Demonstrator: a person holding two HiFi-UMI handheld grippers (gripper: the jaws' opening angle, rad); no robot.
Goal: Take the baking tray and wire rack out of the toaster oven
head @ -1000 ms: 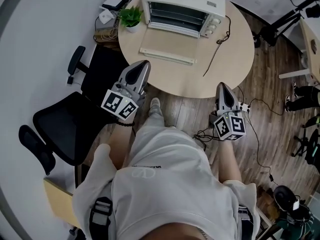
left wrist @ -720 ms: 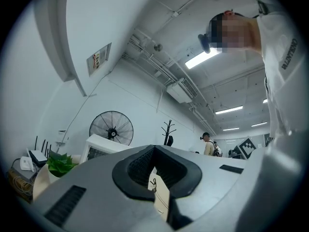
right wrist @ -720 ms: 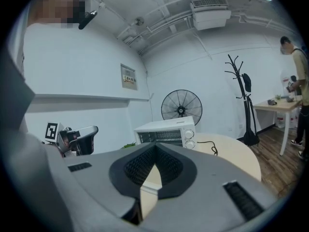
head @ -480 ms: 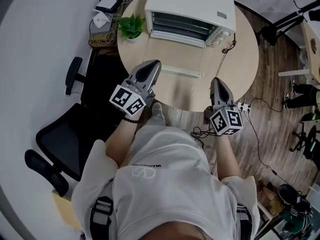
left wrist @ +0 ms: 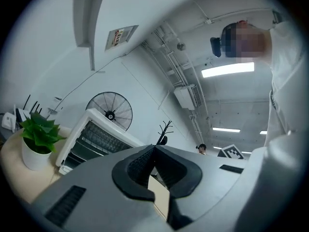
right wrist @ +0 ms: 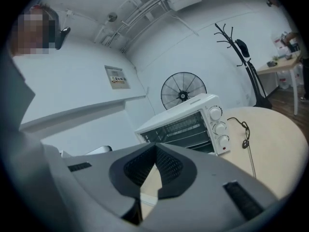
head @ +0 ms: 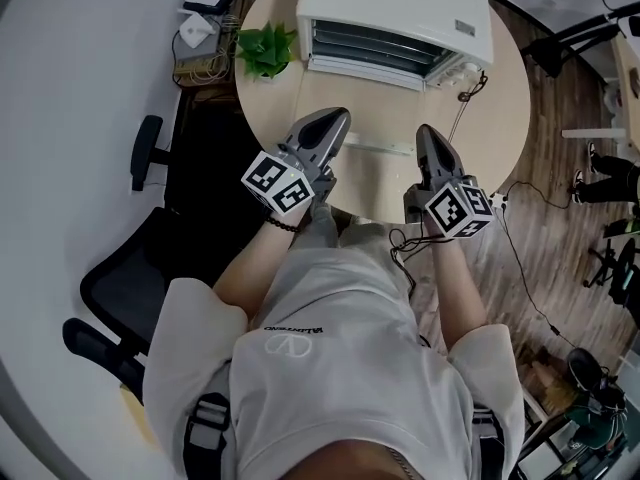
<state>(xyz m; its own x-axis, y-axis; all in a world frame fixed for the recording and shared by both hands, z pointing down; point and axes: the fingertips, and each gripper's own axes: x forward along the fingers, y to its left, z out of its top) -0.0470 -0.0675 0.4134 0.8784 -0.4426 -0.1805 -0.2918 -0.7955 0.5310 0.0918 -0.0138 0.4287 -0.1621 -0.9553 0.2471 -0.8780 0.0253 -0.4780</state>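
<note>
A white toaster oven stands at the far side of a round wooden table, its door folded down flat in front. Wire shelves show in its open mouth; I cannot tell the tray apart from the rack. My left gripper is shut and empty over the table's near part, left of the door. My right gripper is shut and empty at the door's right end. In the left gripper view the oven lies ahead beyond the closed tips. The right gripper view shows the oven ahead of its tips.
A potted plant stands on the table left of the oven. The oven's cord trails across the table at the right. A black office chair is on the left. Routers sit on a low stand beyond it. Cables lie on the floor at the right.
Both grippers have moved forward from over the lap to over the table's near edge, closer to the oven. Both stayed shut.
</note>
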